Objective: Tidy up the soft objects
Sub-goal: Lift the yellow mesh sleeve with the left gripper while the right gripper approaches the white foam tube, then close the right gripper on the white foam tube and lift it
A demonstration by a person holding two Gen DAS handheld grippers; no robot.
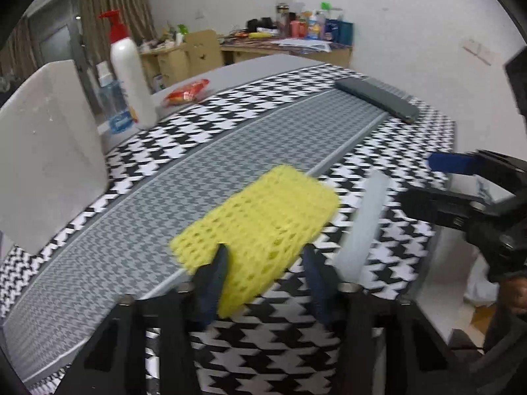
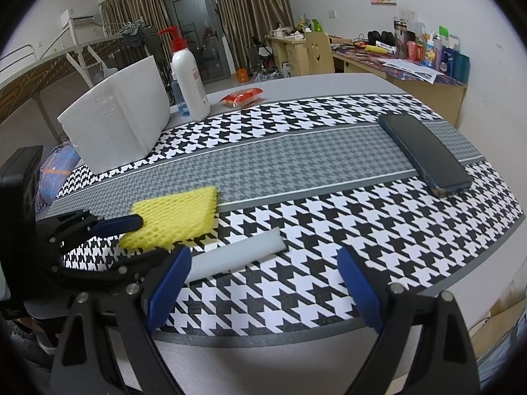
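Evidently we handle something feather-light and squashy: the yellow foam mesh sleeve (image 1: 260, 230), flat and holed like netting, lies near the table's (image 2: 296, 82) near edge beside a pale foam stick (image 2: 237, 256). Our left gripper (image 1: 263, 263) straddles its near end, not visibly pinching; our right gripper (image 2: 263, 283) gapes empty.

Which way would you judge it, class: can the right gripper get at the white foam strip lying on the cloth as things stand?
Probably yes. The right gripper stands open and empty, and the white foam strip lies just ahead of its fingers with bare cloth between. The left gripper beside the yellow foam net crowds one end only.
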